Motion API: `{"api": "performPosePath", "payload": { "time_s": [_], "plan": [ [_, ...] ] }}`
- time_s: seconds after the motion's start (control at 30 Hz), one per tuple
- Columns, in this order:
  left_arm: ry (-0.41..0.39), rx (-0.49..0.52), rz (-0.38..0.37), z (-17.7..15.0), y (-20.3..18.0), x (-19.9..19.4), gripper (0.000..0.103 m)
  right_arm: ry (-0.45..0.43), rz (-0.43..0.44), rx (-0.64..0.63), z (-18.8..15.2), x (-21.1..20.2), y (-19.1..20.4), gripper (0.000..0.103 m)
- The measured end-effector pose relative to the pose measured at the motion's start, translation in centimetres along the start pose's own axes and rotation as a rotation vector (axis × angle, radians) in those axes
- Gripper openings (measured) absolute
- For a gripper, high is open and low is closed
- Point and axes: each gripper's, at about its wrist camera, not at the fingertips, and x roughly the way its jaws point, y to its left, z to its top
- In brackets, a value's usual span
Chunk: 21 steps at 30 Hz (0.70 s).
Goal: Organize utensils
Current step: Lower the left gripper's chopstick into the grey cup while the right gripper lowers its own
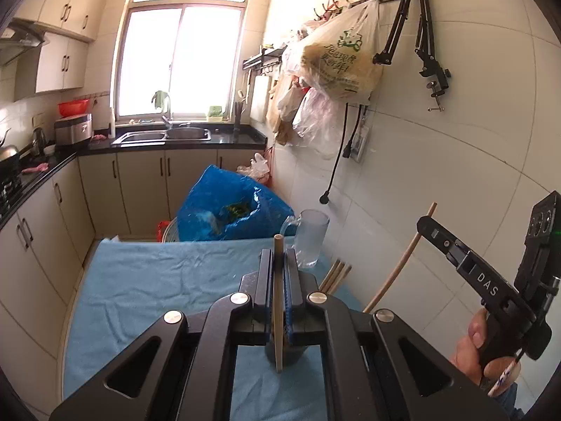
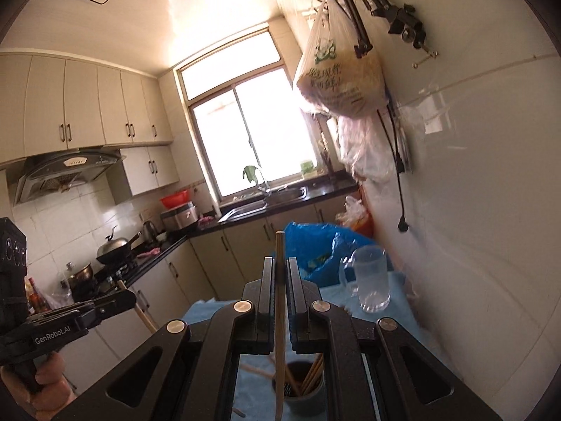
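My left gripper (image 1: 278,259) is shut on a wooden chopstick (image 1: 278,301) held upright above a dark holder cup (image 1: 284,356) on the blue cloth (image 1: 157,280). My right gripper (image 2: 279,270) is shut on another wooden chopstick (image 2: 279,315); its lower end hangs over a dark cup (image 2: 301,386) that holds several chopsticks. In the left wrist view the right gripper (image 1: 429,221) shows at the right with its chopstick (image 1: 399,263). Several loose chopsticks (image 1: 336,275) lie on the cloth near a frosted glass mug (image 1: 310,238).
A blue plastic bag (image 1: 224,207) stands behind the table. The tiled wall (image 1: 455,161) is close on the right, with hanging bags (image 1: 343,59) and a black clamp arm (image 1: 420,35). Kitchen counter and sink (image 1: 164,137) lie beyond. The mug also shows in the right wrist view (image 2: 371,280).
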Motion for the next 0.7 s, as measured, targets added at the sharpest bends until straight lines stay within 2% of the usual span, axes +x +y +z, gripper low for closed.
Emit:
{"api": "performPosePath", "payload": {
  "time_s": [0.23,0.47,0.7],
  "plan": [
    [0.007,-0.004,-0.019,1.8,-1.2,4.2,0.005,0.001,-0.019,0.001,0.9,2.7,-0.9,0.006],
    [0.066,-0.004,0.001,0.3,-1.6,8.6,0.005,0.066,-0.042,0.008,-0.8,6.0,-2.5,0.006],
    [0.112,-0.024,0.02,-1.3,-0.4,10.5,0.005,0.154,-0.058,0.007,-3.4,8.6,-3.5,0.006]
  ]
}}
